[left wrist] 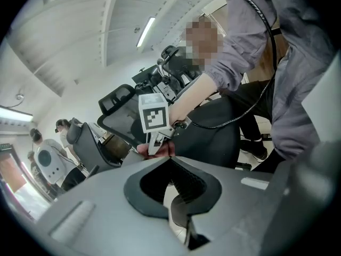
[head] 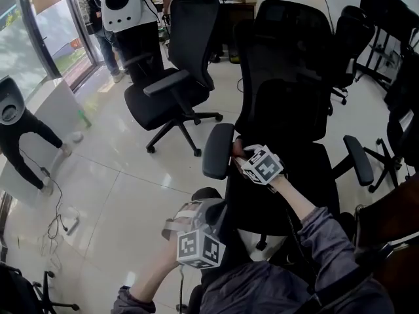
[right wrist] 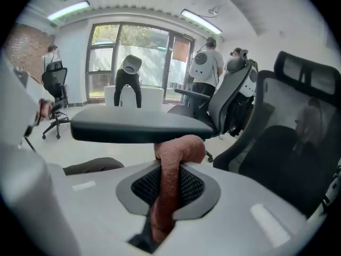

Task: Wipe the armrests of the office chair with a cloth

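The black office chair point(head: 288, 110) stands right in front of me. Its left armrest point(head: 218, 150) is a long dark pad; the right armrest point(head: 359, 159) is untouched. My right gripper point(head: 239, 153) is shut on a reddish-brown cloth point(right wrist: 181, 149), and the cloth's free end presses against the near edge of the left armrest point(right wrist: 138, 126). My left gripper point(head: 191, 216) hangs lower, near my lap, away from the chair's arms. Its jaws stand a little apart with nothing between them, pointing up at the right gripper point(left wrist: 154, 143) and the cloth point(left wrist: 157, 150).
A second black chair point(head: 173, 90) stands to the back left, with more chairs at the right point(head: 399, 129) and rear. People stand at the back point(head: 121, 18) and one bends over at the left point(head: 16, 129) by a white board point(head: 55, 103). The floor is pale tile.
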`<state>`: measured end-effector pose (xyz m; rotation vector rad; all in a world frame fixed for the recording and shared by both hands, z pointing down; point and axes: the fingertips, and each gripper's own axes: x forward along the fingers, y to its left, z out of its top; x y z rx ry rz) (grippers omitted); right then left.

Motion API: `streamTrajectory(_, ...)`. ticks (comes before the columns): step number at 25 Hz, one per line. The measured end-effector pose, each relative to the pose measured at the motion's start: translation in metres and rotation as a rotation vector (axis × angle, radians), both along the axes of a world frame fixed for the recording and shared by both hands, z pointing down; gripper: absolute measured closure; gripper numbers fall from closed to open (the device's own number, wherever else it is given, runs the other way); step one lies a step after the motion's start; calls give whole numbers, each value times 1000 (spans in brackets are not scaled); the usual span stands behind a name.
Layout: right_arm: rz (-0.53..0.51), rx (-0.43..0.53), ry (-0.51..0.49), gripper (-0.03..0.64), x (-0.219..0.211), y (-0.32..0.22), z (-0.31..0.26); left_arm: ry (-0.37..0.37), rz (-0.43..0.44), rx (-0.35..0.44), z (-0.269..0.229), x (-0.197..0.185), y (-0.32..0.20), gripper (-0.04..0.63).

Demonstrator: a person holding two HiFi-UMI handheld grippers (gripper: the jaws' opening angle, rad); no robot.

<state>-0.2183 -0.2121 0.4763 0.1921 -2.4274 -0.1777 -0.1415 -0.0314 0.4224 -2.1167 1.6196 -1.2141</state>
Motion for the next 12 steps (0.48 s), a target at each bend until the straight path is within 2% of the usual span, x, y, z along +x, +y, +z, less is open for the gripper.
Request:
streamTrajectory(4,-16,73,8,568,27,18,-17,19,8,6,6,4,9,578)
streamTrajectory(7,-60,112,-25,568,34,21,-59,26,5,12,7,3,16,578)
streamTrajectory(9,-116,125,-36,568,24,19,-94,33,-1,17,7,1,17,578)
streamTrajectory(12,-222,125,-2,568,-6,25,-136,39,-3,26,7,0,14,578)
